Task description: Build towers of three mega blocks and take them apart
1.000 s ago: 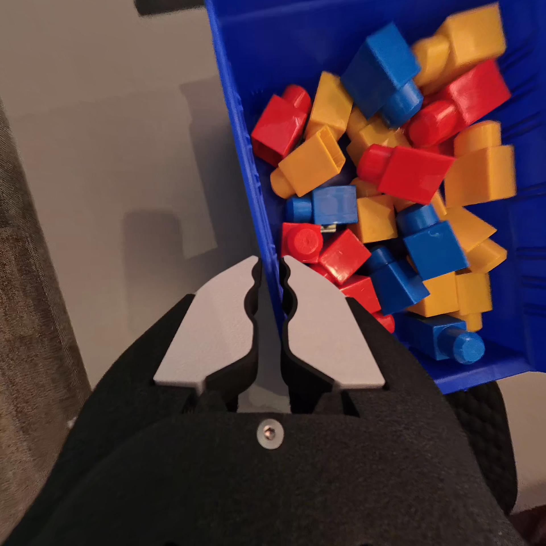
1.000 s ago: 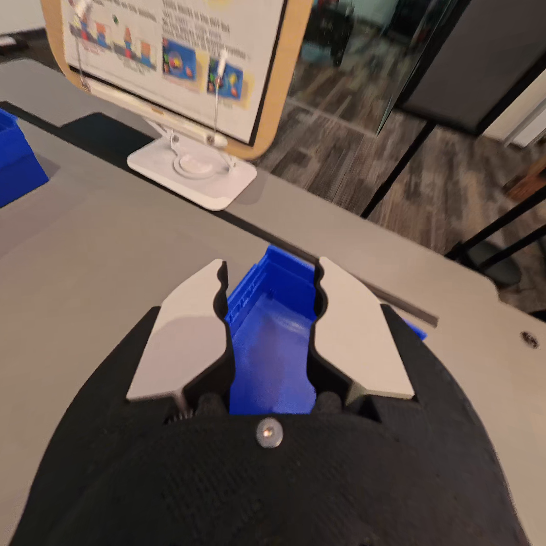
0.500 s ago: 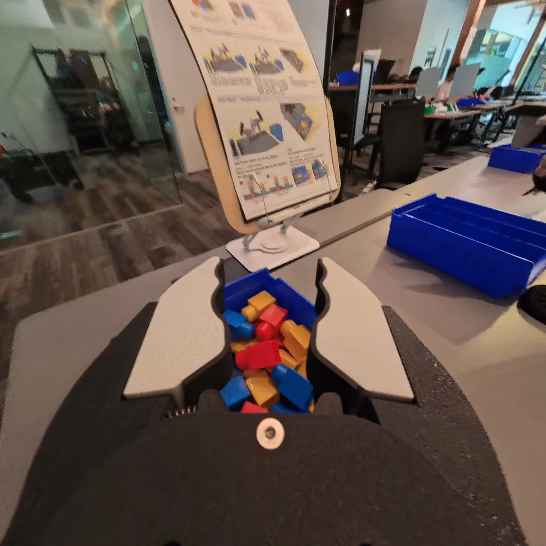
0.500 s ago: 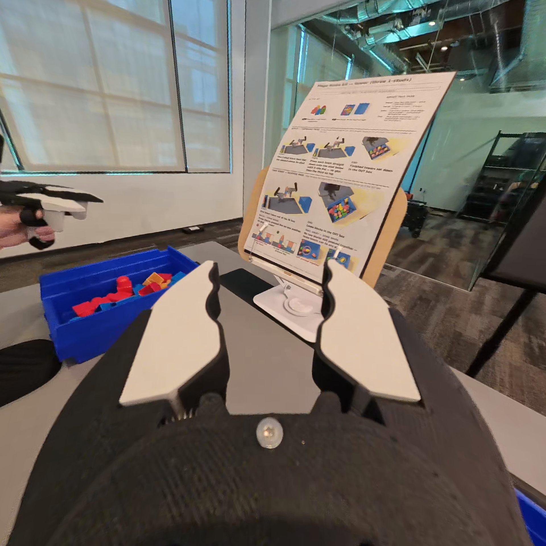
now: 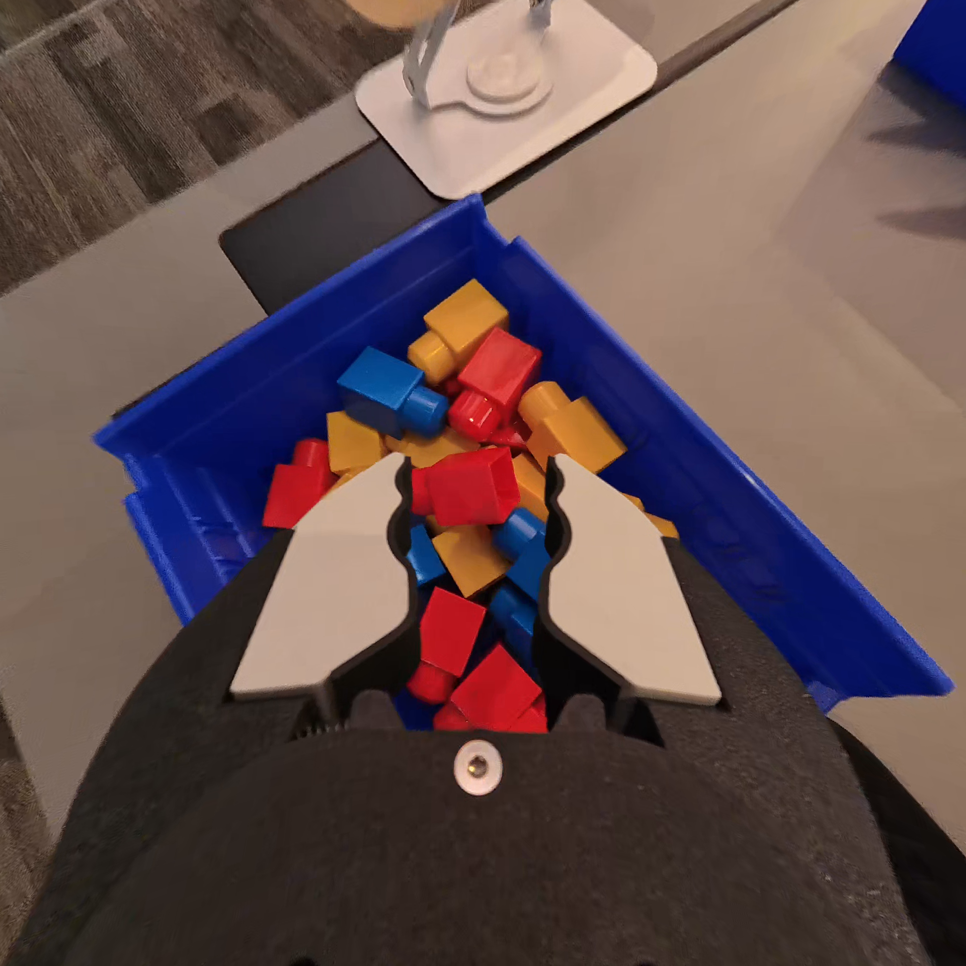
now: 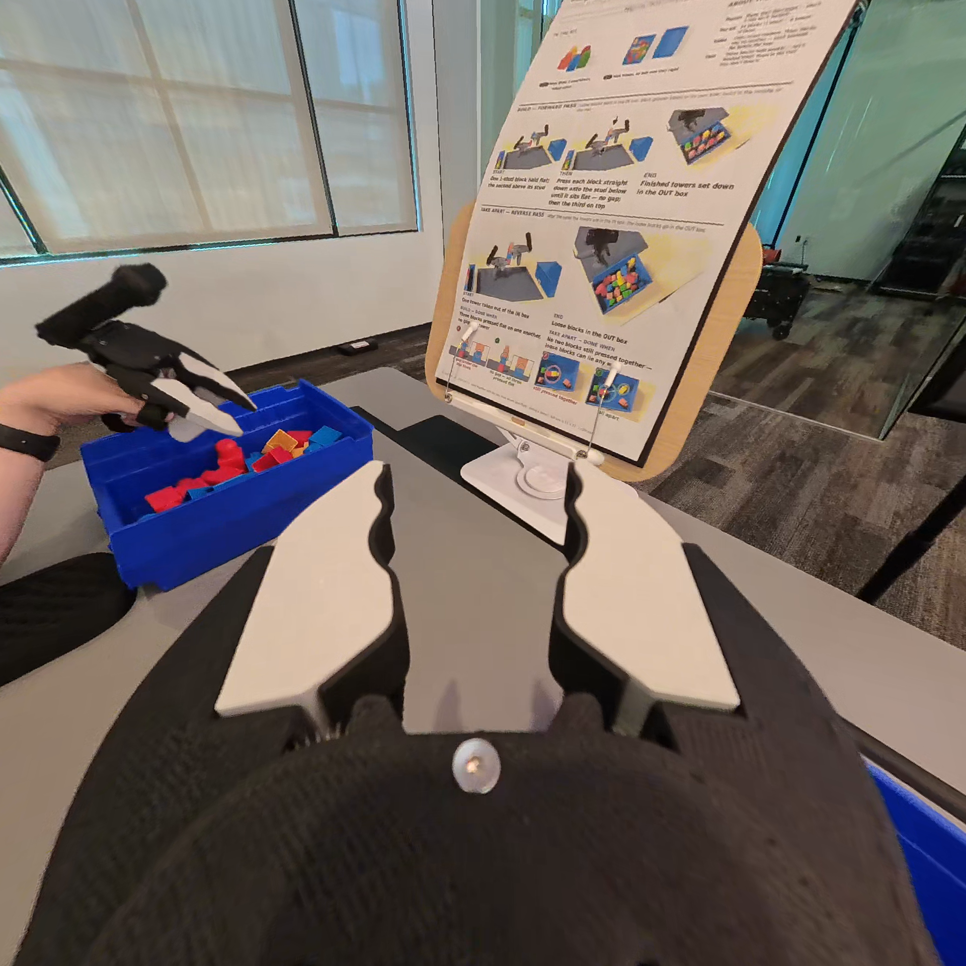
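Observation:
A blue bin (image 5: 292,334) holds several loose red, yellow and blue one-stud blocks. My left gripper (image 5: 476,460) is open and hangs over the pile, pointing down. A red block (image 5: 470,491) lies on its side in the pile below the gap between the fingers; the pads do not press on it. The right wrist view shows this gripper (image 6: 245,420) above the bin (image 6: 235,528), fingers apart and empty. My right gripper (image 6: 476,470) is open and empty over the dark mat (image 6: 470,575) in the middle of the table.
An instruction board (image 6: 601,235) on a white stand (image 5: 507,99) stands behind the mat. A second blue bin (image 6: 930,862) sits at my right gripper's lower right. A person's hand (image 6: 52,397) holds the left gripper. A black pad (image 6: 52,611) lies beside the full bin. Tip to tip, the grippers are about 45 cm apart.
The left gripper has tipped down from facing the board to looking into the block bin, with its jaws a little narrower. The right gripper stays open, facing the board.

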